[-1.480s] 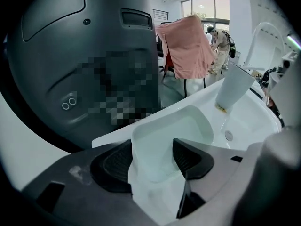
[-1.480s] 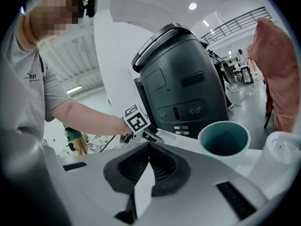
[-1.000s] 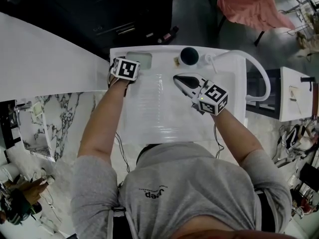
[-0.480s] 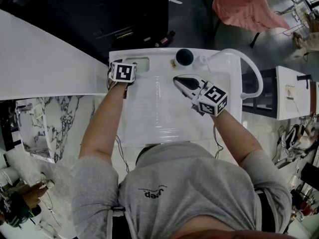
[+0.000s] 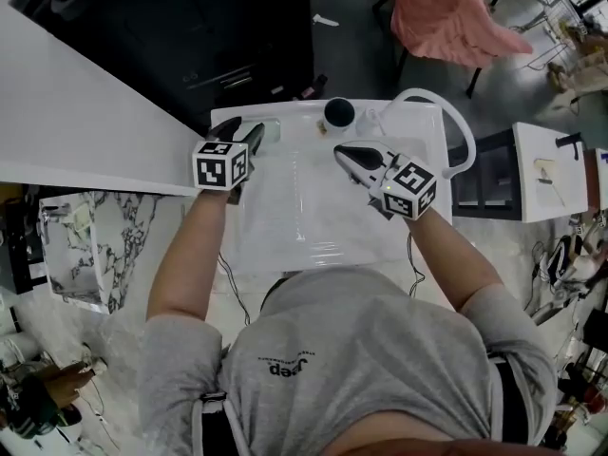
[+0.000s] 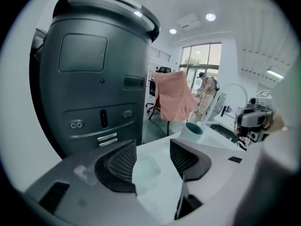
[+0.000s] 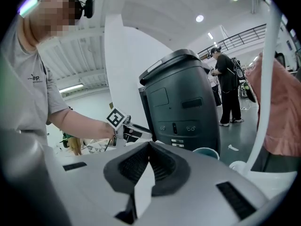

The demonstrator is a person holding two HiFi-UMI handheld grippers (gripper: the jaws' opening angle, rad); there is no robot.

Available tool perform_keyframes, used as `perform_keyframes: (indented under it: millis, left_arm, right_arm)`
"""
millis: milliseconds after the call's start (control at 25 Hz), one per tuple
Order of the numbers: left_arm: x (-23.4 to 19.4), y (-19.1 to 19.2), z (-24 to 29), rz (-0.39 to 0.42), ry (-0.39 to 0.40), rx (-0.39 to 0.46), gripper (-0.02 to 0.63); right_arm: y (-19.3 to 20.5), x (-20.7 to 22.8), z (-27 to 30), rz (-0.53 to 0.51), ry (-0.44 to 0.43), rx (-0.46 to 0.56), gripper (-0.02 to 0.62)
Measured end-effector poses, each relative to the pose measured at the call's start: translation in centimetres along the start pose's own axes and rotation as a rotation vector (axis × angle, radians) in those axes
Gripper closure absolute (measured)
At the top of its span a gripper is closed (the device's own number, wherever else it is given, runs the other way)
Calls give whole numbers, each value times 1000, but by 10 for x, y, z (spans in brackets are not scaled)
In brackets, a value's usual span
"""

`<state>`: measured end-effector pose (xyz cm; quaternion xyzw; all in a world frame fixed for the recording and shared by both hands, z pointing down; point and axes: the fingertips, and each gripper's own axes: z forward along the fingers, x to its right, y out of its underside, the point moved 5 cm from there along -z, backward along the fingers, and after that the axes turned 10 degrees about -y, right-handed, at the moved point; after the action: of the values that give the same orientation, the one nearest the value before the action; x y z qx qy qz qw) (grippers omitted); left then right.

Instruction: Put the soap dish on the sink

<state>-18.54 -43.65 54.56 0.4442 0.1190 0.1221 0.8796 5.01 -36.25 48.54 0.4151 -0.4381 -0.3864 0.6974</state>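
The soap dish (image 5: 270, 131), pale and translucent, lies on the back left corner of the white sink (image 5: 313, 221). My left gripper (image 5: 242, 132) hovers above and just in front of it. In the left gripper view the dish (image 6: 146, 167) shows below and beyond the gap of the left gripper (image 6: 153, 160). Its jaws have just been closing a little, but they stand open with nothing between the pads. My right gripper (image 5: 342, 152) hangs over the basin's back right, shut and empty, as the right gripper view (image 7: 149, 149) confirms.
A dark teal cup (image 5: 337, 114) stands on the sink's back rim beside the white curved faucet (image 5: 454, 122). A large dark machine (image 6: 94, 79) rises behind the sink. A white counter (image 5: 85, 112) is at the left, and pink cloth (image 5: 446, 17) drapes a chair beyond.
My left gripper has lifted up and away from the dish, which stays on the sink's corner. My right gripper has risen slightly over the basin, still shut.
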Motion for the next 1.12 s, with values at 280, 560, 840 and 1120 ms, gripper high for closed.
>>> perform_keyframes:
  millis: [280, 560, 840, 1120]
  left_arm:
    - [52, -13, -75, -8, 148, 193, 449]
    - [111, -12, -134, 20, 257, 329, 523]
    - [147, 1, -171, 17, 319, 386, 569]
    - [159, 3, -187, -66, 362, 422, 592]
  right_arm:
    - [-18, -28, -38, -38, 25, 27, 541]
    - [-19, -52, -83, -45, 75, 43, 541]
    - [-18, -71, -118, -48, 117, 64, 541]
    - [-14, -76, -139, -39, 147, 83, 541]
